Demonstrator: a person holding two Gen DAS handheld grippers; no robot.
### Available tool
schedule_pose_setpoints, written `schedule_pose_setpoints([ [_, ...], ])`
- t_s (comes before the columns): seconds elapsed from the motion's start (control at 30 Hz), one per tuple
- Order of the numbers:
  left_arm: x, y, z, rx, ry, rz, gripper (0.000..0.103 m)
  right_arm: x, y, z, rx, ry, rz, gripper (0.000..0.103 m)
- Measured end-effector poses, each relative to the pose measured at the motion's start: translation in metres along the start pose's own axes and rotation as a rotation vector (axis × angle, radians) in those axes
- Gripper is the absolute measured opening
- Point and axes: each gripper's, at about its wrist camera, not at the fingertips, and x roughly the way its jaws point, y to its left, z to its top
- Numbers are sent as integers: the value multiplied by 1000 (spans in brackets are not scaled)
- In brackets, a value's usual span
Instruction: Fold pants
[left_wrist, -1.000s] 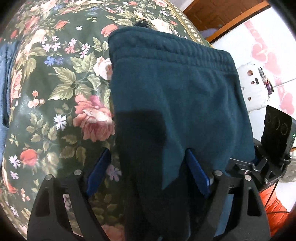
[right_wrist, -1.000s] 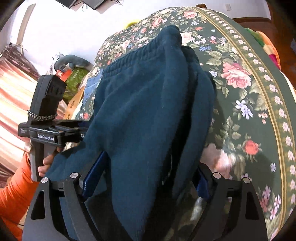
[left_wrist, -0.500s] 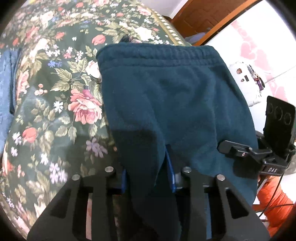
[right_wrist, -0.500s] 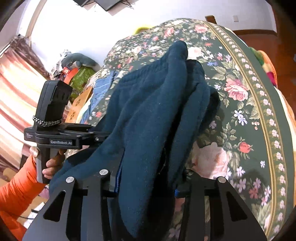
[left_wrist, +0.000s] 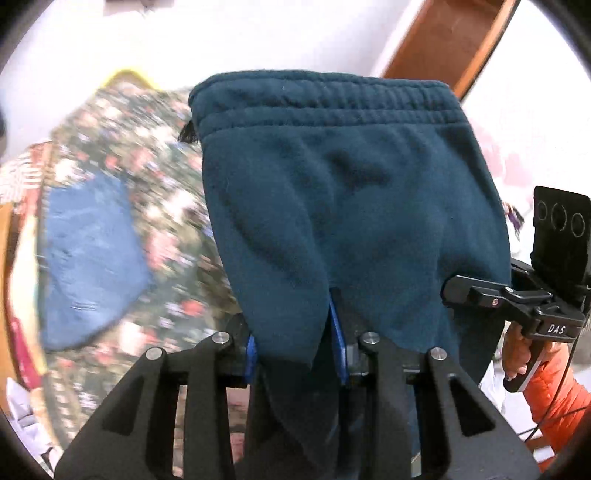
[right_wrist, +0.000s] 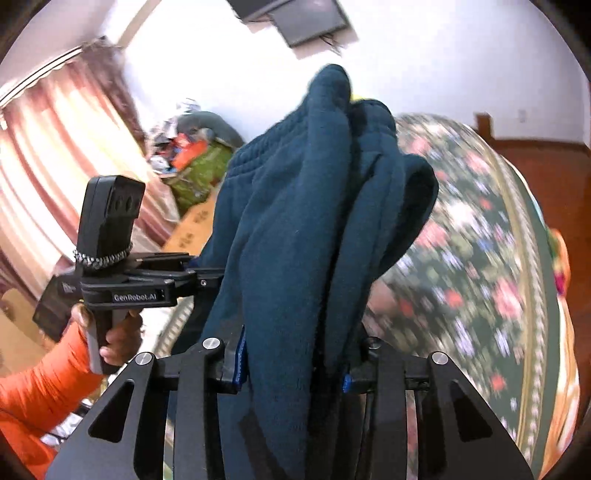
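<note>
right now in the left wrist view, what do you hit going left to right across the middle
blue garment lying on the floral bedspread → teal pants clamped in the left gripper → right gripper with its black camera block, held in an orange-sleeved hand

Left gripper (left_wrist: 295, 354): matte black frame showing triangular cutouts, silver round screws, blue finger pads (left_wrist: 337, 345). Right gripper (right_wrist: 291, 363) is wearing the same look. Handles are carrying white lettering, "DAS" and "GenRobot.AI". Orange puffy sleeves are covering both arms; bare hand (right_wrist: 118, 338) skin showing.
</note>
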Motion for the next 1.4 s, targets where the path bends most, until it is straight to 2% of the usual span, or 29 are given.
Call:
schedule_pose_setpoints([
  [0.1,-32,25,7,-29,-65,44,32,17,28,24,-84,-20,23,33],
  [0.23,-72,71,17,-65,-151,141,32,62,61,61,-155,-23,72,33],
  [0.33,-85,108,24,-109,-182,179,32,95,73,80,-173,-17,118,33],
  [0.5,-83,176,38,-176,-193,241,31,170,85,109,-184,40,177,33],
  [0.67,-51,234,52,-229,-173,279,31,243,79,122,-169,77,174,33],
  [0.9,27,303,68,-321,-102,321,31,330,37,133,-108,151,111,33],
  [0.97,56,317,66,-349,-70,328,30,354,23,130,-111,188,53,33],
  [1.0,71,325,62,-356,-44,339,26,361,20,128,-117,208,23,33],
  [1.03,86,332,59,-357,-12,374,23,369,16,125,-125,235,-13,34],
  [1.1,100,344,46,-374,41,414,23,385,1,116,-143,292,-118,36],
  [1.13,106,350,41,-393,47,387,23,388,-4,112,-153,304,-142,37],
  [1.2,101,348,35,-402,6,364,23,376,-8,106,-150,289,-122,39],
  [1.27,95,340,33,-374,7,394,23,357,-12,105,-133,256,-134,46],
  [1.33,86,329,30,-337,20,462,23,342,-12,103,-141,237,-159,46],
  [1.4,76,325,28,-322,15,486,23,325,-7,102,-148,224,-182,46],
])
